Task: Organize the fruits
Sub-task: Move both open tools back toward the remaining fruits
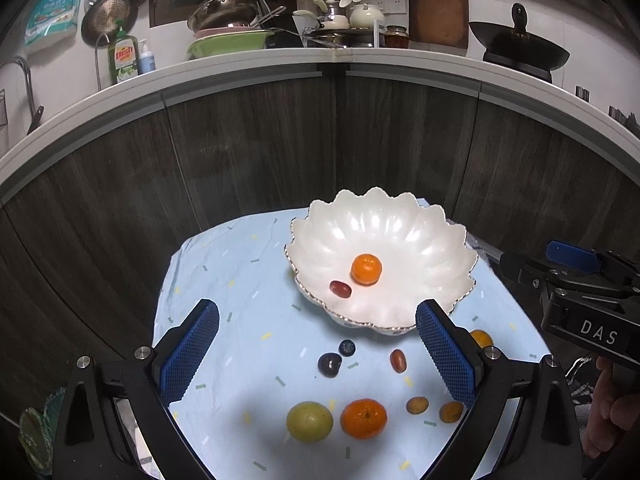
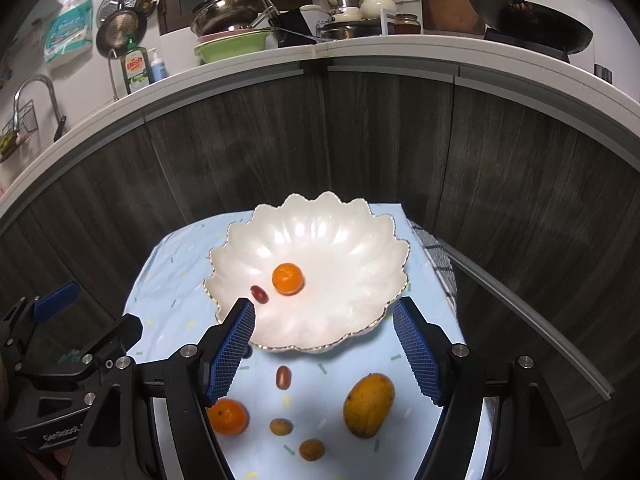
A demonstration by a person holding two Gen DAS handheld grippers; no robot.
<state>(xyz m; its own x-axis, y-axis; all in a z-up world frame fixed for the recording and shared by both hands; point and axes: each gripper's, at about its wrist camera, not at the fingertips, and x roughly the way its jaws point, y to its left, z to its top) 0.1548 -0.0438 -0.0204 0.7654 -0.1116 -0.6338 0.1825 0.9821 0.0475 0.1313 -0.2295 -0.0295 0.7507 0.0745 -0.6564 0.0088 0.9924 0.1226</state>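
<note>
Ahead of me stand dark wood-grain cabinet doors under a pale countertop. On it I see a green basin stacked with metal pots, a green dish soap bottle, cream kettles, a wooden cutting board leaning on the white tiled wall, and a black wok. A faucet curves at far left

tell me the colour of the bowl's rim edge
Silver-gold metallic trim on the white scalloped bowl; it shows best in the right wrist view.
</note>
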